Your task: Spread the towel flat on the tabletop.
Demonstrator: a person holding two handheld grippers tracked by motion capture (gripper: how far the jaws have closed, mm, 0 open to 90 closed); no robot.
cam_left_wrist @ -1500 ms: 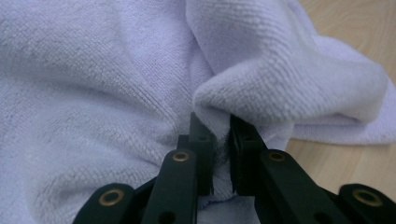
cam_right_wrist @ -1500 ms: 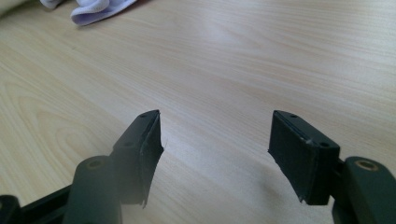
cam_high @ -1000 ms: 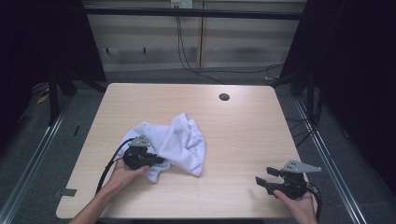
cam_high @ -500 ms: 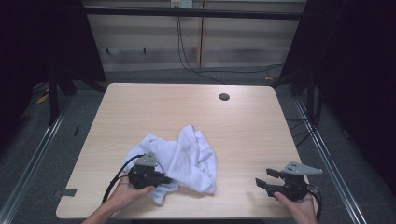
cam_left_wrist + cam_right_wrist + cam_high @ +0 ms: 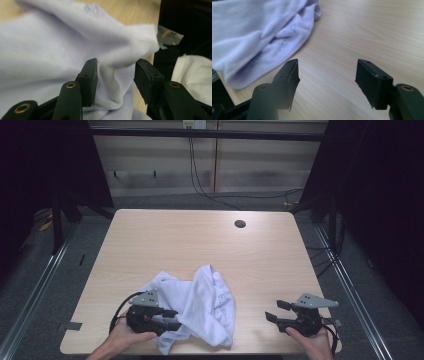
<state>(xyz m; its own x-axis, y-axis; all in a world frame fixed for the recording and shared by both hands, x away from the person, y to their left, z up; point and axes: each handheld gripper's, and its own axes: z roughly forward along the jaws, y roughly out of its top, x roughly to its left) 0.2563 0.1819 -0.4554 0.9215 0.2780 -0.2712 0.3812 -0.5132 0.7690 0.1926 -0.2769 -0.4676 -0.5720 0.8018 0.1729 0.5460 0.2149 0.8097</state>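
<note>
A light wooden counter (image 5: 165,240) with rounded corners is seen from above, and a small dark round hole (image 5: 240,224) is set near its far edge, right of centre. Grey floor (image 5: 47,280) is visible on both sides. Behind the counter, black cables (image 5: 200,180) are hung against a pale wall panel (image 5: 150,155).

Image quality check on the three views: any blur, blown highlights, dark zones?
High view: table evenly lit, surroundings near black, detail soft. Left gripper view: white cloth close to the lens, bright and soft, far part blurred; dark area at right. Right gripper view: jaws sharp, cloth slightly soft, mild sheen on the wood at upper right.
</note>
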